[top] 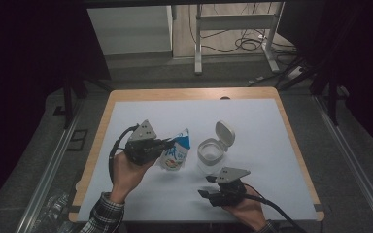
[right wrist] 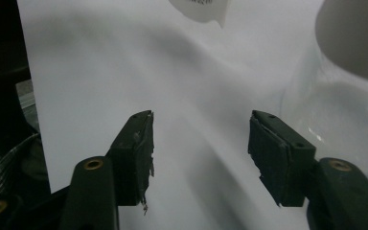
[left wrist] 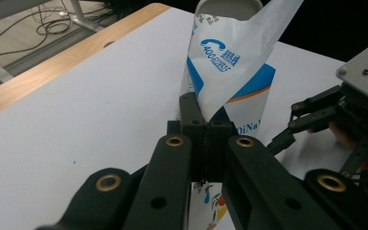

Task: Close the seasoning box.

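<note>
Left gripper point(left wrist: 203, 120) is pinching the blue-and-white pouch point(top: 176, 151), lifting it beside the white jar point(top: 211, 151) (lid flipped back, maybe for pouring) | right gripper point(right wrist: 199, 143) is waiting near the jar, jaws apart, holding nothing, above the white mat point(top: 141, 109).

Left gripper point(top: 167, 143): black linkage, brass rivets, grey triangular plate | right gripper point(top: 205, 186): same, black cable | left sleeve point(top: 102, 216): plaid

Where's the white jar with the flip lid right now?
In the high view the white jar stands lid-open near the table's middle, just right of the pouch that the left gripper pinches, and just beyond the open right gripper.
</note>
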Demonstrator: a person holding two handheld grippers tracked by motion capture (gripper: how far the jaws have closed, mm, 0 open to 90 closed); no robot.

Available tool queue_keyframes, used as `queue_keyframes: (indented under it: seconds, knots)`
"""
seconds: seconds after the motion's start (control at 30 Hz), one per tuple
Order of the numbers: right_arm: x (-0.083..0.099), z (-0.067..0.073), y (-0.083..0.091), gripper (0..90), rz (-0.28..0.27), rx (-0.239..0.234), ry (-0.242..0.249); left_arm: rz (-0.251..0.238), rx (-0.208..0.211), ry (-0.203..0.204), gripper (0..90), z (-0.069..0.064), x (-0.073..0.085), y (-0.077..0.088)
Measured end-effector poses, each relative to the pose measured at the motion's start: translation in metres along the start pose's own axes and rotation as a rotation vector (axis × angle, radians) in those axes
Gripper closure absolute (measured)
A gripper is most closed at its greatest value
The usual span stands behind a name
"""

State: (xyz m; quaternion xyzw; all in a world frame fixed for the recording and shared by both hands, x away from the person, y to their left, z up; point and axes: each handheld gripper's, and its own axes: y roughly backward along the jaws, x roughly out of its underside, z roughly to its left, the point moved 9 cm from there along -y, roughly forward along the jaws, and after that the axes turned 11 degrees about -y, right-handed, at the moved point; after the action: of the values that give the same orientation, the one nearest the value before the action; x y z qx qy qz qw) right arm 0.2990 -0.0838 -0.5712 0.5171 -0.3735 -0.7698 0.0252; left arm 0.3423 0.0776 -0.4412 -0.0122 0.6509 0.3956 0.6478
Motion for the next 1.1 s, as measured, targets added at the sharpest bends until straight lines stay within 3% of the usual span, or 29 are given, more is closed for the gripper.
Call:
queue_keyframes:
  seconds: [0.37, 0.6, 0.73, 1.1]
  knots:
    - [-0.013, 0.006, -0.029, 51.7, 0.013, 0.072, 0.028, -0.01, 0.016, -0.011, 90.0, -0.009, -0.016, 0.001]
    - [-0.019, 0.003, -0.043, 53.3, 0.021, 0.114, 0.016, -0.011, 0.028, -0.023, 90.0, -0.015, -0.023, 0.003]
    - [-0.025, 0.004, -0.05, 53.2, -0.011, 0.14, 0.031, -0.018, 0.052, -0.02, 90.0, -0.02, -0.029, 0.006]
    - [-0.037, 0.003, -0.052, 52.1, -0.099, 0.177, 0.045, -0.007, 0.07, -0.026, 90.0, -0.028, -0.036, 0.01]
